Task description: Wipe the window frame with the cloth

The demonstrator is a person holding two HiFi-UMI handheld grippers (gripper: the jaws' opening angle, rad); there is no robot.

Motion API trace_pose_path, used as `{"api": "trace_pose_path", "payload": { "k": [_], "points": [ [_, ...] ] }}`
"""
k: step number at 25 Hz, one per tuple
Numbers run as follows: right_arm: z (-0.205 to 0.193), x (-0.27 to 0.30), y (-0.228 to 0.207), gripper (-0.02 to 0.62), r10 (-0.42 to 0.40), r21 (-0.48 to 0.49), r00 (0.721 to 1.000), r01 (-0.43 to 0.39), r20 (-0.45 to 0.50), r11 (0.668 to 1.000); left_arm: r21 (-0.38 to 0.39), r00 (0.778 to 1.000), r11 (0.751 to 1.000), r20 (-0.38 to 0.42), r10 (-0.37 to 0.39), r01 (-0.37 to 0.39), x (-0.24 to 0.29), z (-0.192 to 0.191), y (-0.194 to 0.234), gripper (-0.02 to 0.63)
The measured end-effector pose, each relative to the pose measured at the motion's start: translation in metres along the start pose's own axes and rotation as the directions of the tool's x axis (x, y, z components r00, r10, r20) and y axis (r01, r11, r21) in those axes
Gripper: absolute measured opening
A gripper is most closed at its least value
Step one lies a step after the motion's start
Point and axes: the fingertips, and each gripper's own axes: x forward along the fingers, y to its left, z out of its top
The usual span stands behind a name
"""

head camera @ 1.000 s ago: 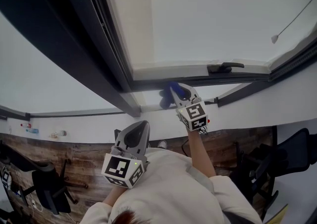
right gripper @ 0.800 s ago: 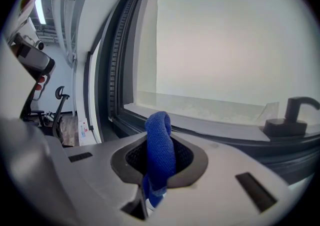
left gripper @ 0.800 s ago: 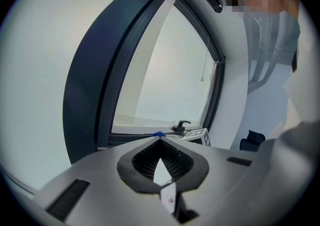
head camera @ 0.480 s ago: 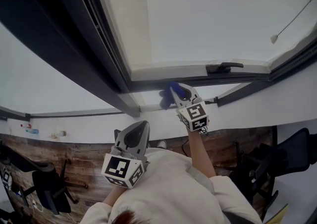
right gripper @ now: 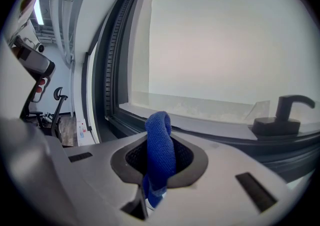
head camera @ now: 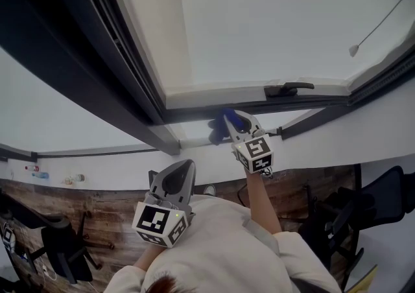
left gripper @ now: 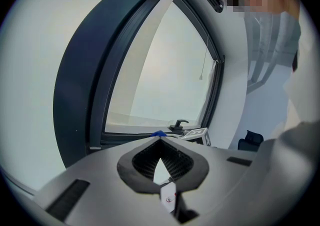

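Gripping a blue cloth (right gripper: pixel 160 142) tightly between closed fingers, the right gripper (head camera: pixel 227 118) holds it at the lower rail of the window frame (head camera: pixel 194 114), at eight o'clock from the handle (head camera: pixel 288 88). The left gripper (head camera: pixel 185 167), fingers together and empty, hangs at seven o'clock of it, well apart.

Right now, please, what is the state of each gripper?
Left gripper: closed, nothing between its jaws.
Right gripper: closed on the blue cloth.
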Motion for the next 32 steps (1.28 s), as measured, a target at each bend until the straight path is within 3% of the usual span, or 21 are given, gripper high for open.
{"api": "trace_pose_path", "payload": {
  "k": [24,32],
  "points": [
    [-0.011,-0.024,-0.045,0.051,-0.149,0.039,0.988,0.151,-0.048,0.988,0.011,0.996,0.997,0.021,-0.083,0.083,0.001,0.007,-0.004,0.005],
    [-0.015,-0.036,-0.065,0.051,-0.203,0.076,0.978,0.206,-0.044,0.976,0.008,0.997,0.997,0.021,-0.077,0.077,-0.002,0.008,0.0,0.006]
  ]
}}
